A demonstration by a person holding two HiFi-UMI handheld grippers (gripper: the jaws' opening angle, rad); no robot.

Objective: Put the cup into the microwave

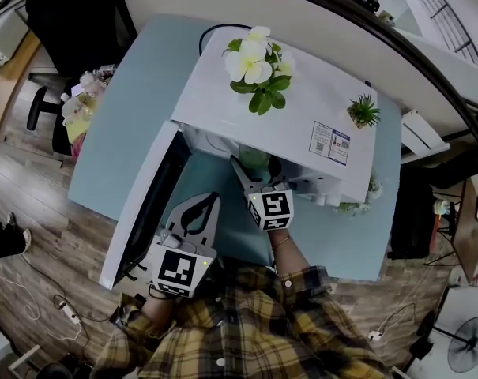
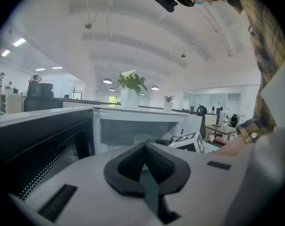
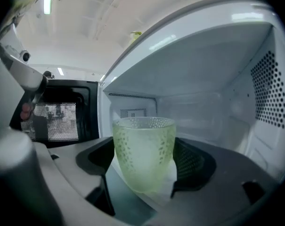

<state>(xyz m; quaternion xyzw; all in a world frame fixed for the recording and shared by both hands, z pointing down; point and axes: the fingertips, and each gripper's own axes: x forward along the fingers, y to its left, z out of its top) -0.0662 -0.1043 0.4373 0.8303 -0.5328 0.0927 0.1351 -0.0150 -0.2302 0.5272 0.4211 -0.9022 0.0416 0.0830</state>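
Observation:
A white microwave (image 1: 302,109) stands on a light-blue table (image 1: 128,125), its door (image 1: 144,204) swung open to the left. My right gripper (image 1: 250,172) reaches into the cavity, shut on a pale green frosted cup (image 1: 253,158). In the right gripper view the cup (image 3: 144,152) stands upright between the pads of that gripper (image 3: 143,166), inside the white cavity (image 3: 213,107), with the open door (image 3: 57,112) at left. My left gripper (image 1: 203,205) hangs in front of the door, shut and empty. Its tips (image 2: 144,149) meet, facing the microwave (image 2: 133,121).
A pot of white flowers (image 1: 256,63) and a small green plant (image 1: 363,113) stand on top of the microwave. A black office chair (image 1: 73,22) is beyond the table's left end. Cables (image 1: 65,310) lie on the wooden floor. A white curved counter (image 1: 318,14) runs behind.

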